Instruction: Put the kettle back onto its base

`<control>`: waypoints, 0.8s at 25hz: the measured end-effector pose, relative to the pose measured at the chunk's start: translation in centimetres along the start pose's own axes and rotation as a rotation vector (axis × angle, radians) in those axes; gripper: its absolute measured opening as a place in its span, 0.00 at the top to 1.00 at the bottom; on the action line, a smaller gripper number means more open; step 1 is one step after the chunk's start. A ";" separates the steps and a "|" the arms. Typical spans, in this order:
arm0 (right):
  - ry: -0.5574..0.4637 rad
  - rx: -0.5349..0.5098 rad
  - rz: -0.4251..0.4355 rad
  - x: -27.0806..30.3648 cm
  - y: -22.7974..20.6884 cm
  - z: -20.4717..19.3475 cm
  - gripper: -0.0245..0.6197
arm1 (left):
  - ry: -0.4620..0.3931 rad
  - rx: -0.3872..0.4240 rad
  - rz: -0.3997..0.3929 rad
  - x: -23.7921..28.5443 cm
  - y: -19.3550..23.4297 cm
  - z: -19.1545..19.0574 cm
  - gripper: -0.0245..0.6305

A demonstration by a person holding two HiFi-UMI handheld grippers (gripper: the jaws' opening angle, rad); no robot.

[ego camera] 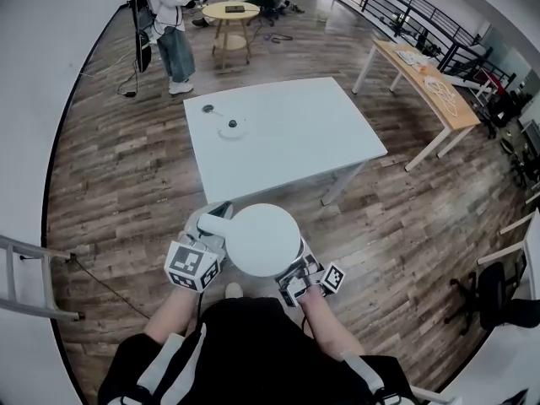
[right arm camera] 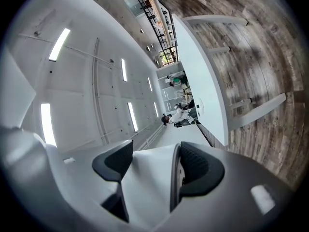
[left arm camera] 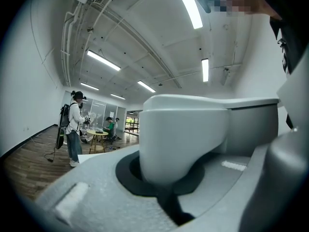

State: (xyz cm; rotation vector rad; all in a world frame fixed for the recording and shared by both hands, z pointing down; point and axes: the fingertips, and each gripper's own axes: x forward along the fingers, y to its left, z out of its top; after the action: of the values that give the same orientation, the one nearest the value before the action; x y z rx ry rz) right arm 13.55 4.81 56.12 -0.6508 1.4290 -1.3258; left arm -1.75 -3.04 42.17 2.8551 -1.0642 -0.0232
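White kettle (ego camera: 263, 239) is hanging between both tongs: the left tongs (ego camera: 218, 229) are clamping its thick side part, probably the handle, and the right tongs (ego camera: 295, 270) are pinching the opposite edge. Its base (ego camera: 232, 130) is sitting well ahead of the tongs on the bench (ego camera: 321, 142). Its smooth, rigid shell is looking slippery, and heavy if filled, so the handle seems the safest hold.

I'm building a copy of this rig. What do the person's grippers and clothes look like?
The left gripper and right gripper have light grey moulded bodies with black pads on the jaws. Each carries a cube of black-and-white square markers. The person wears a black top with white straps.
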 end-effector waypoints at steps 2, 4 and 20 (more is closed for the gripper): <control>0.005 0.001 0.001 1.8 -0.7 0.2 0.50 | -0.001 0.003 0.004 0.7 1.7 0.1 0.96; 0.011 0.002 0.002 3.5 -1.3 0.5 0.50 | -0.002 0.006 0.008 1.4 3.2 0.2 0.96; 0.129 0.060 -0.039 13.8 -6.1 2.8 0.50 | 0.004 -0.011 0.140 5.3 12.5 -0.6 0.96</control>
State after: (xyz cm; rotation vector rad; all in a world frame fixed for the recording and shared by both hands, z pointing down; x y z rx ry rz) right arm 10.17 -10.03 57.87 -0.5648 1.4796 -1.4576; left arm -5.90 -15.82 44.05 2.7624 -1.2558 -0.0133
